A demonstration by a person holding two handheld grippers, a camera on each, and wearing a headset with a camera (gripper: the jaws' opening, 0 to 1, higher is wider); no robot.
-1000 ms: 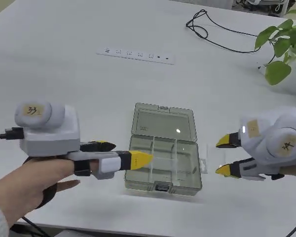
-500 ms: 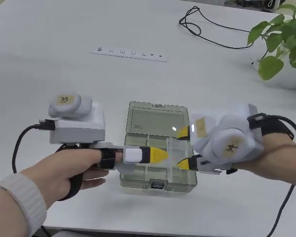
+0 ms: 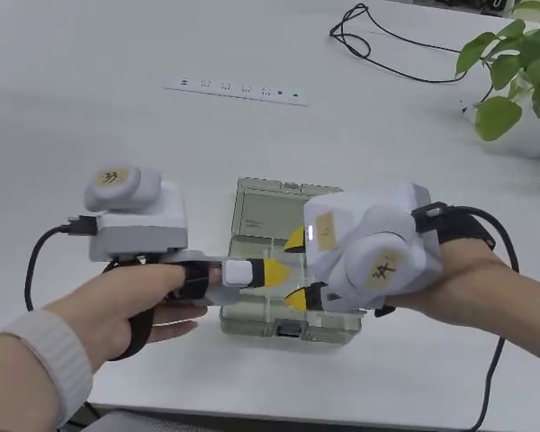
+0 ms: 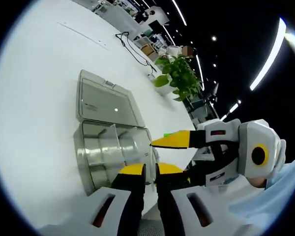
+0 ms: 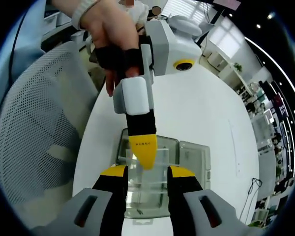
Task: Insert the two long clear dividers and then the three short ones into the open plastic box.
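A white table [image 3: 117, 54] carries a white power strip [image 3: 238, 90] lying flat near its far side. A black cable [image 3: 349, 43] loops at the far right, near a leafy green plant [image 3: 522, 54]. A grey mesh chair [image 5: 34, 142] stands beside the table.

The box [image 3: 263, 205] is smoky, glossy translucent plastic on a matt white bench [image 3: 117, 135]. Above the box, the left gripper [image 3: 274, 270] and right gripper [image 3: 294, 268] have smooth white plastic shells. The divider [image 5: 155, 177] looks clear, probably glossy plastic.
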